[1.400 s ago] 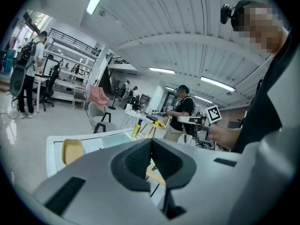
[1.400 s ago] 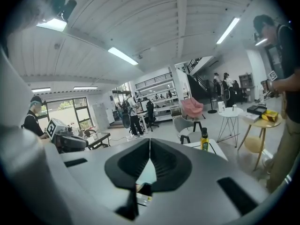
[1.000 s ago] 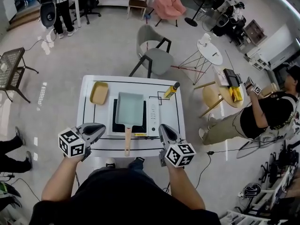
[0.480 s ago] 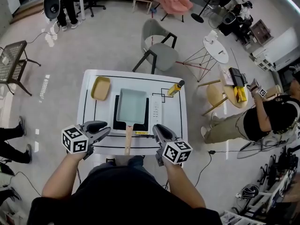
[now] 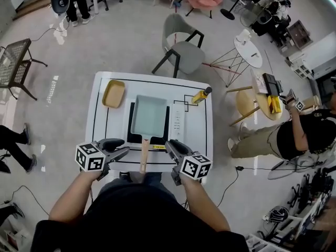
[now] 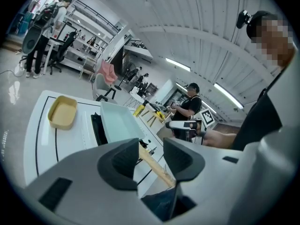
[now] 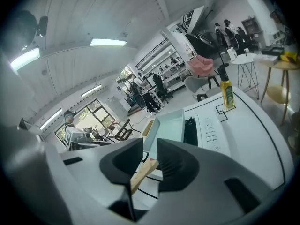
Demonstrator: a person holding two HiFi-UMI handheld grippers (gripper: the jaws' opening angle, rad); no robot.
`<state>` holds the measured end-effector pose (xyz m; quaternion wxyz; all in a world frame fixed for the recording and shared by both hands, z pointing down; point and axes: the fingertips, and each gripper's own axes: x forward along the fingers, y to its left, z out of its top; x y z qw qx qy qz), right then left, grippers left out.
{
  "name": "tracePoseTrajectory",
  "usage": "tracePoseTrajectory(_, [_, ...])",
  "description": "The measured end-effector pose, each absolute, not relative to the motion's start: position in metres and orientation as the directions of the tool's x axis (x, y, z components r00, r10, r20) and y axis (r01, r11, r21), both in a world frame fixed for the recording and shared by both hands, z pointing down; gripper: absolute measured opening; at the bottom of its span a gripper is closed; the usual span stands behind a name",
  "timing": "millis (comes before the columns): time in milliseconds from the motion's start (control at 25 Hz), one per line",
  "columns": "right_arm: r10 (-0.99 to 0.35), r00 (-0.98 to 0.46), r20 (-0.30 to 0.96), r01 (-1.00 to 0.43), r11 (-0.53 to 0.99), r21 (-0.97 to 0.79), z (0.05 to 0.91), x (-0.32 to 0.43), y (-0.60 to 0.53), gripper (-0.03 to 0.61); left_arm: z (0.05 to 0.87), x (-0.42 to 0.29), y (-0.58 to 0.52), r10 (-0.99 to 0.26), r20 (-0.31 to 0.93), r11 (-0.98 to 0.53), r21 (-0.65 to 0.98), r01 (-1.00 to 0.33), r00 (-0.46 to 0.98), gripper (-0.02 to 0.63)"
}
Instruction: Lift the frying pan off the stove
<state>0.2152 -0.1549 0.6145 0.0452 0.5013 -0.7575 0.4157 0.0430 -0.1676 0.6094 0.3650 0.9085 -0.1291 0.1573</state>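
A pale teal rectangular frying pan (image 5: 149, 116) sits on the black stove (image 5: 129, 126) set in the white table (image 5: 195, 130). Its wooden handle (image 5: 143, 157) points toward me, past the table's front edge. My left gripper (image 5: 125, 151) hangs just left of the handle and my right gripper (image 5: 169, 145) just right of it. Both have just been opening their jaws and stand open, pads apart from the wood. In the left gripper view, the handle (image 6: 154, 165) shows through the gap of the left gripper (image 6: 149, 146). In the right gripper view, the handle (image 7: 143, 172) shows between the jaws of the right gripper (image 7: 150, 156).
A yellow dish (image 5: 113, 93) lies at the table's back left and a yellow bottle (image 5: 201, 95) at its back right. The stove's control strip (image 5: 177, 122) runs right of the pan. A grey chair (image 5: 184, 56) stands behind the table, and a person (image 5: 296, 135) to the right.
Both grippers have sunk and closed in on the handle from either side. Their jaws, shut a second ago, now stand apart.
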Motion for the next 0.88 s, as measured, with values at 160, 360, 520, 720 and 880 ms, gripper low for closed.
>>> tracePoseTrajectory(160, [-0.693,-0.527,0.492,-0.769,0.142,-0.623,0.629,0.21,-0.154,0.103,0.621,0.049,-0.162,-0.091,0.388,-0.678,0.65,-0.343,0.917,0.178])
tracePoseTrajectory(360, [-0.642,-0.589,0.491,-0.725,0.151,-0.672,0.645,0.195,-0.154,0.111,0.636,0.06,-0.151,-0.043,0.394,-0.643,0.693,-0.327,0.918,0.2])
tracePoseTrajectory(520, [-0.601,-0.63,0.492,-0.698,0.16,-0.698,0.657,0.184,-0.154,0.123,0.646,0.071,-0.14,-0.013,0.39,-0.62,0.719,-0.313,0.921,0.212])
tracePoseTrajectory(720, [-0.558,-0.664,0.497,-0.668,0.145,-0.73,0.677,0.177,-0.15,0.132,0.664,0.08,-0.127,0.029,0.388,-0.579,0.758,-0.3,0.921,0.223])
tracePoseTrajectory(880, [-0.526,-0.703,0.479,-0.624,0.132,-0.77,0.687,0.169,-0.15,0.141,0.675,0.086,-0.121,0.053,0.377,-0.531,0.795,-0.294,0.925,0.243])
